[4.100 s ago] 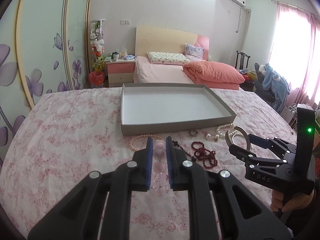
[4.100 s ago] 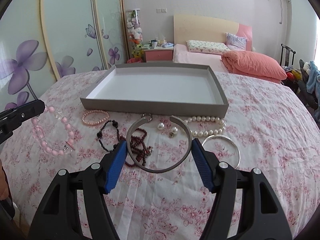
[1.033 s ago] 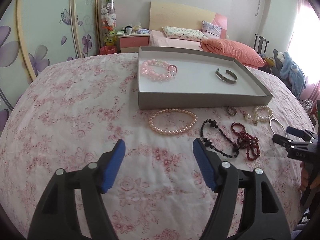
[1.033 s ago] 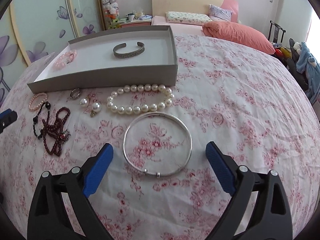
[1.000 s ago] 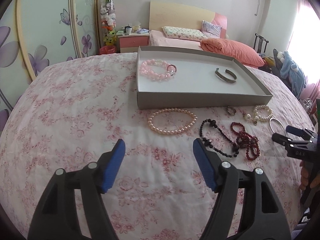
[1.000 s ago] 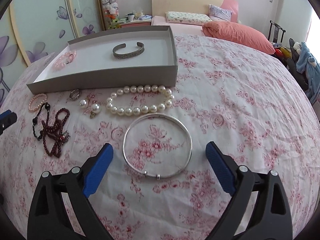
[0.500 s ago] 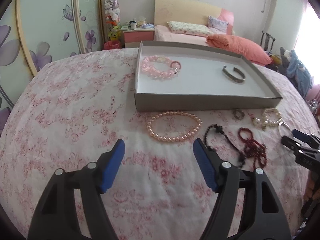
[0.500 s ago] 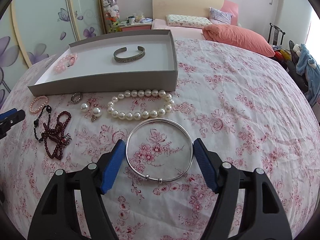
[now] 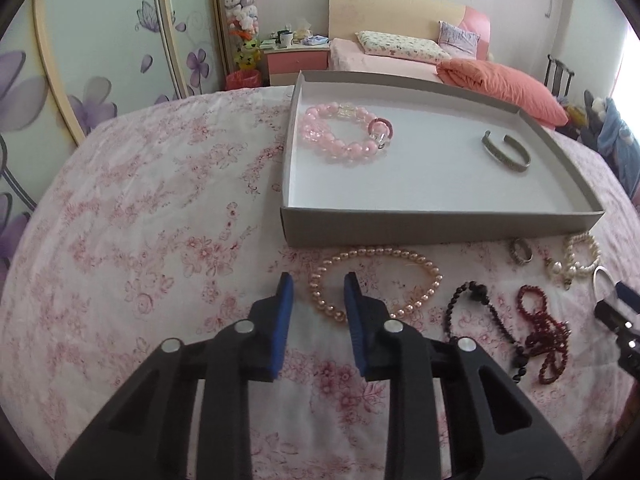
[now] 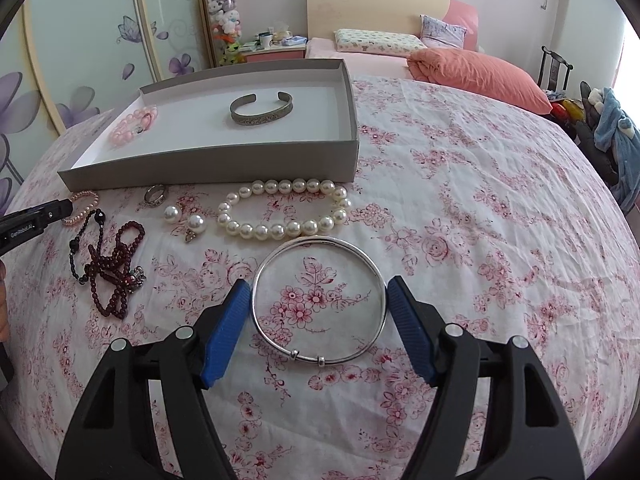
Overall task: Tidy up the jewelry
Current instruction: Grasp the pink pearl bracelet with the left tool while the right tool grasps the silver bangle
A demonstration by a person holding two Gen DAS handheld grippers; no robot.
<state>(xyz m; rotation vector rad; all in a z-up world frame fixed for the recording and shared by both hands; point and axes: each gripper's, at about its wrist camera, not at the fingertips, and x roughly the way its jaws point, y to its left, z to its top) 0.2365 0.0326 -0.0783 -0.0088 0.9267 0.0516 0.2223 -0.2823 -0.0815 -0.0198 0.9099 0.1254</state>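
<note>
Straddling the thin silver bangle (image 10: pixel 320 300) with my right hand-held gripper (image 10: pixel 318 326), I have both pads just beside its rim, jaws apart, nothing gripped; I should close evenly across the widest part so it cannot squirt out, then lift it to the grey cardboard tray (image 10: pixel 216 168); my left hand-held gripper (image 9: pixel 318 308) has just been closing, still released, over the near edge of the peach pearl bracelet (image 9: pixel 376 280) on the flowered bed cover (image 9: pixel 152 216); its finger (image 10: pixel 30 224) reads, I think, "GenRobot.AI".
</note>
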